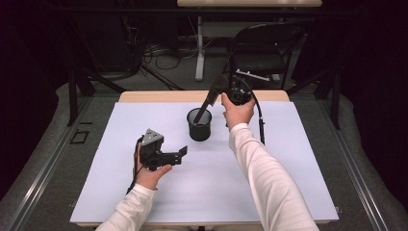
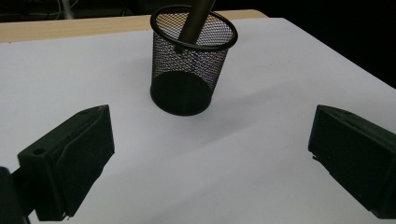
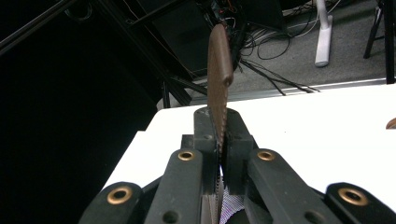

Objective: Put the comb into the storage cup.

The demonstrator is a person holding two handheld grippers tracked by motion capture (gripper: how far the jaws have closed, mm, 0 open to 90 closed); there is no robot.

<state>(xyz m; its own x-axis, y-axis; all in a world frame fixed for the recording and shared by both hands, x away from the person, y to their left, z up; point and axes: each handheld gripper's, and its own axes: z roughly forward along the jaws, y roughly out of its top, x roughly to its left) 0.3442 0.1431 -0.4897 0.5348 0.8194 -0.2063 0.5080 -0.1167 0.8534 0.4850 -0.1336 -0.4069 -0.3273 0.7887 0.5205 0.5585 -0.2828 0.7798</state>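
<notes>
A black mesh cup (image 1: 199, 124) stands upright on the white table top (image 1: 216, 192), a little back of the middle. A long, flat brown utensil (image 1: 208, 102) leans with its lower end inside the cup. My right gripper (image 1: 219, 88) is shut on its upper part, above and behind the cup. In the right gripper view the jaws pinch the utensil (image 3: 219, 60), which sticks up past my right gripper (image 3: 219, 140). My left gripper (image 1: 183, 152) lies low to the front left of the cup, open. Its jaws point at the cup (image 2: 191, 60), with the utensil (image 2: 194, 21) in it.
A wooden strip (image 1: 159, 96) edges the table at the back. Beyond it stand a black folding chair (image 1: 264, 48) and a white table leg (image 1: 199, 53), among loose cables on the grey floor. Dark frame bars flank both sides of the table.
</notes>
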